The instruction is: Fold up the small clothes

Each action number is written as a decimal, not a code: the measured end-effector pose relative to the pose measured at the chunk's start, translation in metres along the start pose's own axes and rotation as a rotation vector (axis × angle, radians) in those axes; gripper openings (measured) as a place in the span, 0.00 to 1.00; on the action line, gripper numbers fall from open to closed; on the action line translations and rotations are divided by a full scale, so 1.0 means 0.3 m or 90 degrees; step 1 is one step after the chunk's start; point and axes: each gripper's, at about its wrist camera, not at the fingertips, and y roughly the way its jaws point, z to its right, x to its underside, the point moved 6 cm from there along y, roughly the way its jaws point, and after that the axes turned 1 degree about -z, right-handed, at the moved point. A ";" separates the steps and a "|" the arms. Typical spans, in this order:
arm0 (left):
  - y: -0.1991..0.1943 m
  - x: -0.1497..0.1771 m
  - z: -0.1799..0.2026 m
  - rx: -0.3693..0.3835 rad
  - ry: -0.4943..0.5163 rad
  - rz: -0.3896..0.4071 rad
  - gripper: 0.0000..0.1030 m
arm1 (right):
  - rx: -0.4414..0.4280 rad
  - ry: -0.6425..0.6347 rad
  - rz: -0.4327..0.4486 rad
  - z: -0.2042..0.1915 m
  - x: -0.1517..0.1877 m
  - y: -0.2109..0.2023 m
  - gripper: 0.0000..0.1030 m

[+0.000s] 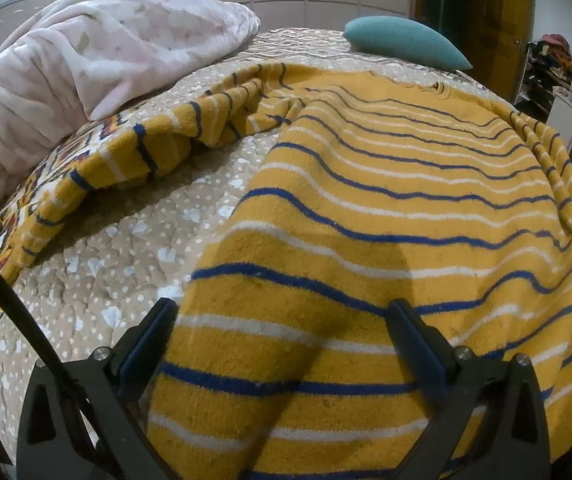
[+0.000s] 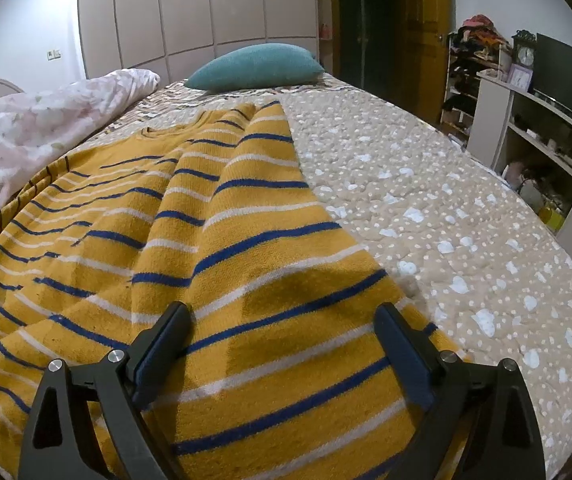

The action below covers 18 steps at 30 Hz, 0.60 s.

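A mustard-yellow sweater with blue and white stripes (image 1: 385, 208) lies spread on the bed, collar at the far end. Its left sleeve (image 1: 134, 152) stretches out to the left. My left gripper (image 1: 282, 312) is open, its fingers straddling the sweater's lower left part just above the cloth. In the right wrist view the same sweater (image 2: 214, 240) fills the left and centre, its right sleeve folded in along the body. My right gripper (image 2: 282, 316) is open over the sweater's lower right hem, holding nothing.
The bed has a beige dotted quilt (image 2: 445, 216). A pink blanket (image 1: 66, 72) is heaped at the left. A teal pillow (image 2: 258, 66) lies at the bed's far end. White shelves with a clock (image 2: 525, 128) stand to the right of the bed.
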 end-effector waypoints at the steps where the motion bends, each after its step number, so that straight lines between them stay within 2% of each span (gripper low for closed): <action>1: 0.000 0.000 0.000 -0.001 0.000 0.001 1.00 | 0.000 0.000 0.001 0.001 0.001 -0.002 0.93; 18: -0.001 0.000 -0.002 0.000 0.001 0.001 1.00 | 0.004 -0.001 0.005 0.001 0.006 -0.007 0.93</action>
